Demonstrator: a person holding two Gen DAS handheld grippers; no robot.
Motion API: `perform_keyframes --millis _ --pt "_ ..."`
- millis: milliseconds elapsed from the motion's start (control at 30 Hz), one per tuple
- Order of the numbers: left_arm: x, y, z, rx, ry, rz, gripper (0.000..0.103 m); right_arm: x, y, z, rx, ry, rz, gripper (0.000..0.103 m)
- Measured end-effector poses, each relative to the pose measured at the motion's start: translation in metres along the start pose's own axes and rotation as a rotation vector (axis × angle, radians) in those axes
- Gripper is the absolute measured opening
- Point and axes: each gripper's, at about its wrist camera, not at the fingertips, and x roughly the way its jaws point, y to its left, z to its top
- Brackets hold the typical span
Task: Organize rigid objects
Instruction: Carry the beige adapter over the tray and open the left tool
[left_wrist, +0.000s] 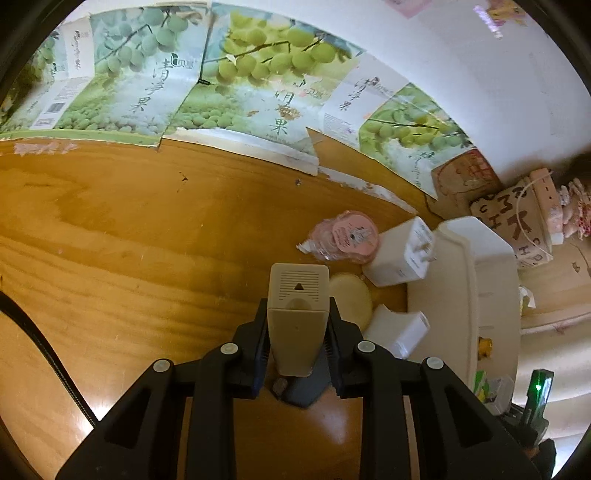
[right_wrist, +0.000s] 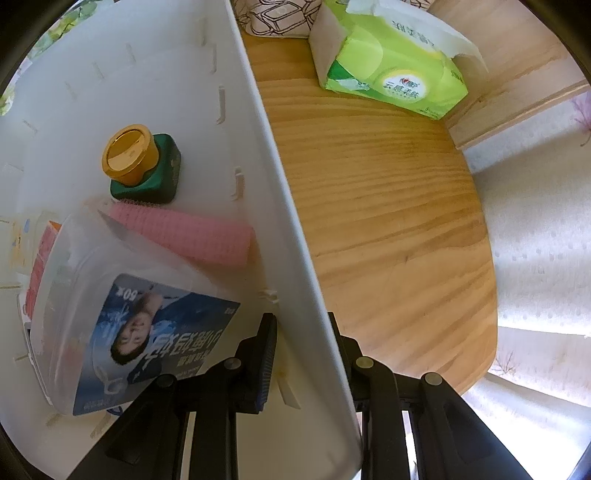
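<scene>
My left gripper (left_wrist: 297, 325) is shut on a beige plastic device with a vented end (left_wrist: 297, 317), held a little above the wooden table (left_wrist: 129, 240). Just beyond it lie a pale round puff (left_wrist: 352, 297), two white chargers (left_wrist: 400, 253) (left_wrist: 400, 330) and a pink round packet (left_wrist: 349, 236). The white storage bin (left_wrist: 472, 280) stands to the right. My right gripper (right_wrist: 303, 343) is shut on the bin's side wall (right_wrist: 280, 206), one finger inside, one outside. Inside the bin lie a green jar with a gold lid (right_wrist: 142, 166), a pink roller (right_wrist: 192, 232) and a clear box with a blue card (right_wrist: 122, 317).
Cardboard sheets printed with green fruit (left_wrist: 236, 85) lean along the wall behind the table. Patterned boxes (left_wrist: 517, 214) crowd the far right corner. A green tissue pack (right_wrist: 388, 66) lies beyond the bin; the table's rounded edge (right_wrist: 491, 295) falls away to the right.
</scene>
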Motion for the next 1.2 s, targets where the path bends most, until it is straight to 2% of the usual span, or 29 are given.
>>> perform_keyframes --millis 100,533,833,1033,1200 --pt "-0.01 -0.007 -0.011 0.02 -0.007 0.033 0.028 0.0 0.001 -0.003 -0.017 -0.009 0.005 0.024" --pt "-0.046 -0.059 -0.071 0.048 -0.039 0.004 0.028 -0.005 0.007 -0.018 -0.138 -0.043 0.063 0.024" --pt "-0.047 -0.116 -0.104 0.098 -0.031 -0.021 0.028 -0.008 0.006 -0.031 -0.234 -0.04 0.106 0.024" --pt "-0.041 -0.153 -0.123 0.14 -0.024 -0.048 0.028 -0.012 -0.005 -0.043 -0.255 -0.031 0.181 0.024" --pt "-0.037 -0.185 -0.137 0.175 -0.032 -0.08 0.028 -0.019 -0.009 -0.047 -0.313 -0.053 0.201 0.024"
